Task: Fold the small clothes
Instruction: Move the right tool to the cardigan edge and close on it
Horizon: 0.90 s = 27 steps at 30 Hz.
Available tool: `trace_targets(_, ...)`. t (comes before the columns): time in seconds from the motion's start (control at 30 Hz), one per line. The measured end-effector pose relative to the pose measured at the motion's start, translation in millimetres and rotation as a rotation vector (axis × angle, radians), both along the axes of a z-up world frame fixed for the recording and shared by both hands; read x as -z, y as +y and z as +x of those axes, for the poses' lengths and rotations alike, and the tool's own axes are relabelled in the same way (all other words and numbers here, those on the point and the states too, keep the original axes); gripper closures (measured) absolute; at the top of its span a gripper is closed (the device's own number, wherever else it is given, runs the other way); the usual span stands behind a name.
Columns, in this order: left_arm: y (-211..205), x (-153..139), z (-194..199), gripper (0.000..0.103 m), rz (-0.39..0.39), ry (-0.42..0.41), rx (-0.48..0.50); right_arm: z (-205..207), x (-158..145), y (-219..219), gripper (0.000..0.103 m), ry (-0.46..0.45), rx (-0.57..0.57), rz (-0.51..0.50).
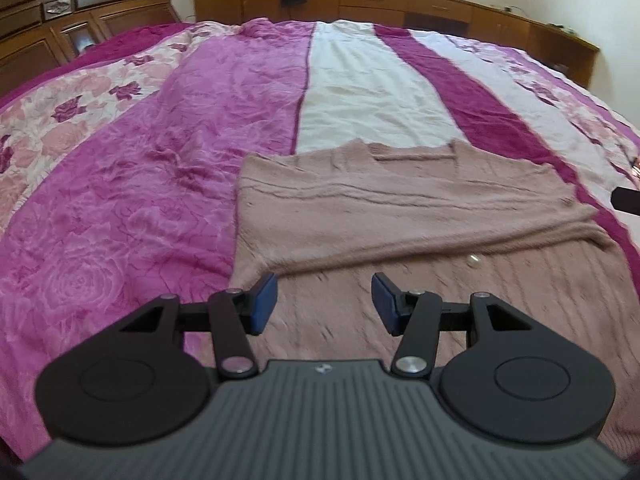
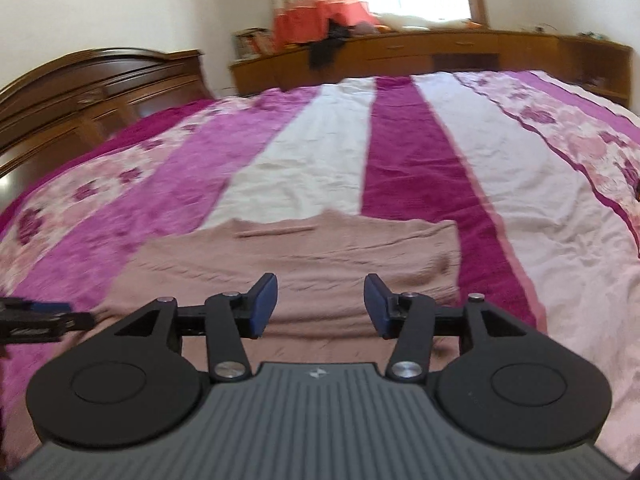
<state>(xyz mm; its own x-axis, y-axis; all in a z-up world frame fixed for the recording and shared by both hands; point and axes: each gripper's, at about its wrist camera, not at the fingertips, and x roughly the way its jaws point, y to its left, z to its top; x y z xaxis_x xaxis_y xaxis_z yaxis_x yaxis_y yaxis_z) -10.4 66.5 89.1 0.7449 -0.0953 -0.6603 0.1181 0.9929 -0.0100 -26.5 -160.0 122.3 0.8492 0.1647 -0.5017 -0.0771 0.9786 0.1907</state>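
A dusty-pink knitted sweater [image 1: 400, 208] lies flat on the bed, its neckline at the far side and a sleeve folded across its body. My left gripper [image 1: 324, 300] hovers open over the sweater's near left part, with nothing between its blue pads [image 1: 264, 300]. In the right wrist view the same sweater [image 2: 320, 264] spreads below my right gripper [image 2: 320, 304], which is open and empty above the garment's near half. The other gripper [image 2: 36, 320] pokes in at the left edge of that view.
The bedspread [image 1: 160, 140] has magenta, white and floral stripes and covers the whole bed. A dark wooden headboard [image 1: 60, 12] stands at the far left. Low wooden cabinets [image 1: 400, 0] with clothes and toys on top line the far wall under a window.
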Motion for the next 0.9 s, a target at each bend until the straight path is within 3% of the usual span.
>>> trace_targets(0.3,-2,1,-44,0.049,-0.010,0.021,0.067,-70,-13,32,0.046,0.056,-0.146,-0.020)
trace_targets(0.5,-3,13,-64,0.049,0.026,0.044,0.094,-92,10,60,0.045,0.144,-0.274,-0.112)
trace_targets(0.9,-2,24,-76,0.049,0.018,0.083,0.101,-116,56,109,0.045,0.382,-0.585,-0.280)
